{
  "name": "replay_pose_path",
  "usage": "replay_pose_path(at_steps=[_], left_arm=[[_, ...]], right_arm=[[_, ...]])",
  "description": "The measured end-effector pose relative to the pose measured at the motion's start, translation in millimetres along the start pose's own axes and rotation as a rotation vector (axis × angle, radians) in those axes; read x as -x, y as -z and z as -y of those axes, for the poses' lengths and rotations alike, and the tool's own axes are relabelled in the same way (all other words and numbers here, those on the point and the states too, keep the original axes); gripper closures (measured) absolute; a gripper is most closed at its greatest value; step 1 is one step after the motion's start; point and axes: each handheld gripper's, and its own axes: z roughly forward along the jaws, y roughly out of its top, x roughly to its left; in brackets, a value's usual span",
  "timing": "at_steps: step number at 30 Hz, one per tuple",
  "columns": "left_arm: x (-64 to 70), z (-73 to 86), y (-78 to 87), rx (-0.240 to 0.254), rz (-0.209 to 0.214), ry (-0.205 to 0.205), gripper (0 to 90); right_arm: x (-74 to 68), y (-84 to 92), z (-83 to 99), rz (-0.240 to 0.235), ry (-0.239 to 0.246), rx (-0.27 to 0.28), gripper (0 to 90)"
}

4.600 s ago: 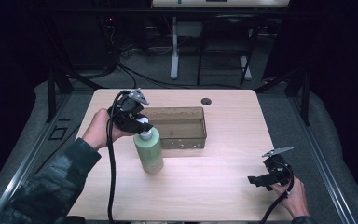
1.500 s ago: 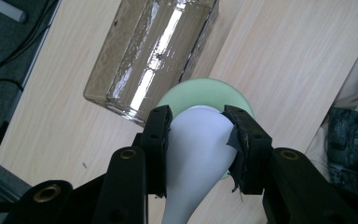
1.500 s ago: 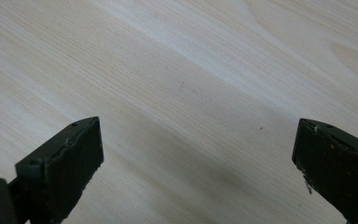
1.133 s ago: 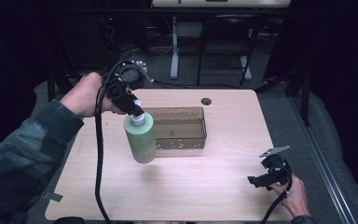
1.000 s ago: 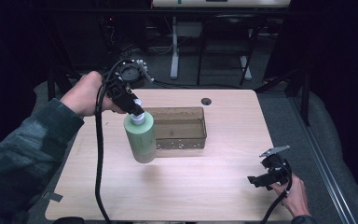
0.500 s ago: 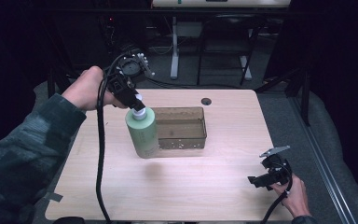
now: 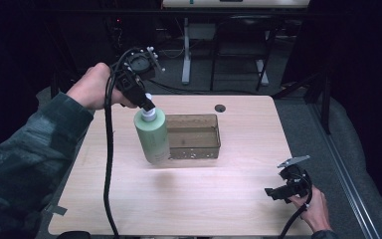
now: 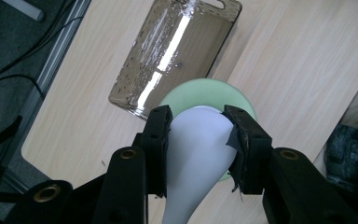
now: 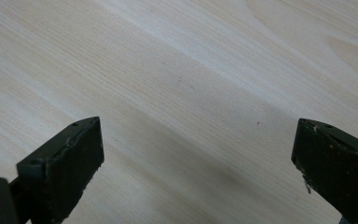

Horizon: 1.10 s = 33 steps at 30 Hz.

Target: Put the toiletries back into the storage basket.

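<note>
A pale green bottle with a white pump top hangs tilted in the air above the table, just left of a clear brownish tray. My left gripper is shut on the white pump top, its two jaws pressing on either side, and the green body shows beneath them. The tray lies past the bottle in the left gripper view. My right gripper rests low at the table's near right corner, held by a hand. Its jaws stand wide apart over bare wood with nothing between them.
A light wooden table carries everything. A small dark round hole sits near its far edge. Black cables trail from both grippers. Dark floor, table legs and a metal rail surround the table.
The left hand has lifted the bottle off the table and carried it slightly to the right, toward the tray's left end. The right gripper has stayed where it was.
</note>
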Motion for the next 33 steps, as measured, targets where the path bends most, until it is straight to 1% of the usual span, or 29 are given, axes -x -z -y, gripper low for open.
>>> replay_pose_path(at_steps=[3,5,8,11,12,15,20,21,22,23,29,30,32,33], left_arm=[[-2.4,-2.8,3.1,0.004,-0.012,0.001,62.7],[-3.4,-4.5,5.3,-0.001,-0.016,0.007,62.7],[-6.1,-7.4,9.0,0.006,-0.027,0.007,62.7],[-7.4,-9.2,8.7,0.002,-0.025,0.007,62.7],[-8.2,-10.1,8.2,0.007,-0.025,0.01,62.7],[-10.8,-12.7,7.6,0.007,-0.026,0.02,62.7],[-13.3,-17.8,7.3,0.0,-0.036,0.016,62.7],[-14.0,-18.5,7.1,0.007,-0.037,0.016,62.7],[-14.8,-19.4,7.7,0.002,-0.038,0.015,62.7],[-17.2,-20.7,8.2,0.01,-0.041,0.025,62.7],[-21.9,-25.4,9.5,0.013,-0.048,0.034,62.7],[-22.9,-26.7,10.2,0.012,-0.046,0.037,62.7],[-24.7,-29.3,9.8,0.014,-0.049,0.04,62.7],[-25.4,-30.3,9.6,0.004,-0.049,0.038,62.7]], right_arm=[[-0.6,-1.2,-0.2,-0.005,-0.005,-0.003,1.8],[-1.1,-1.0,-0.1,-0.004,-0.003,-0.003,1.8],[0.1,1.0,-0.3,0.001,0.005,0.002,1.8],[1.2,1.7,-0.3,-0.006,-0.007,0.008,1.8],[1.9,2.0,0.1,0.0,-0.006,0.005,1.9],[2.1,2.9,0.8,-0.004,-0.009,0.007,1.9],[3.9,4.1,0.3,-0.003,-0.006,0.011,1.9],[5.5,4.8,1.0,-0.005,-0.018,0.016,1.9],[5.3,5.4,1.7,-0.009,-0.026,0.017,1.9],[5.6,5.3,2.3,-0.004,-0.022,0.013,1.9],[4.7,6.9,1.5,-0.001,-0.019,0.016,2.0],[4.8,6.8,1.3,-0.001,-0.013,0.017,2.0],[4.3,7.9,1.3,-0.007,-0.017,0.024,2.0],[4.7,7.9,1.6,-0.008,-0.019,0.026,2.0]])
